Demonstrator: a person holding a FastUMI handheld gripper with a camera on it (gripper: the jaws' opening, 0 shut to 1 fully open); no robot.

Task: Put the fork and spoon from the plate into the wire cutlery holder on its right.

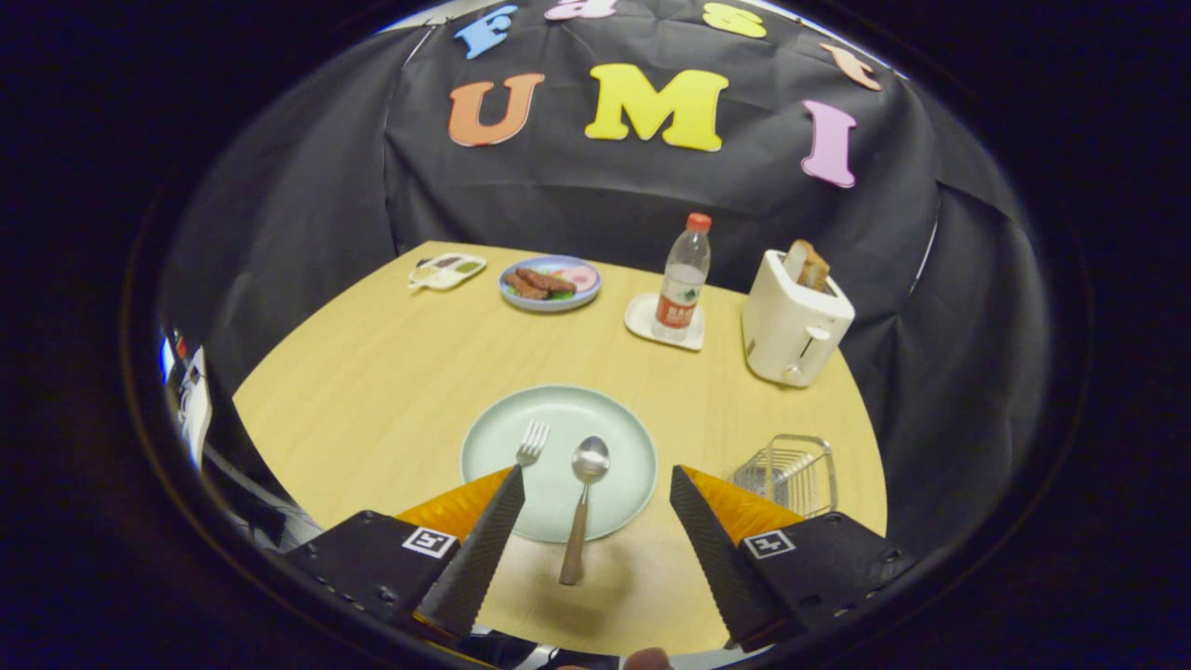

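A pale green plate lies on the wooden table just ahead of my fingers. A spoon rests on it with its bowl on the plate and its handle reaching back over the near rim, between my fingers. A fork lies to its left, its tines showing beside my left finger, which hides its handle. The wire cutlery holder stands to the right of the plate, just beyond my right finger. My gripper hovers above the plate's near edge, open, with nothing pressed between its fingers.
Beyond the plate stand a water bottle on a white coaster, a white toaster with bread in it, a blue plate of food and a small white tray. The table's edge curves close behind the holder.
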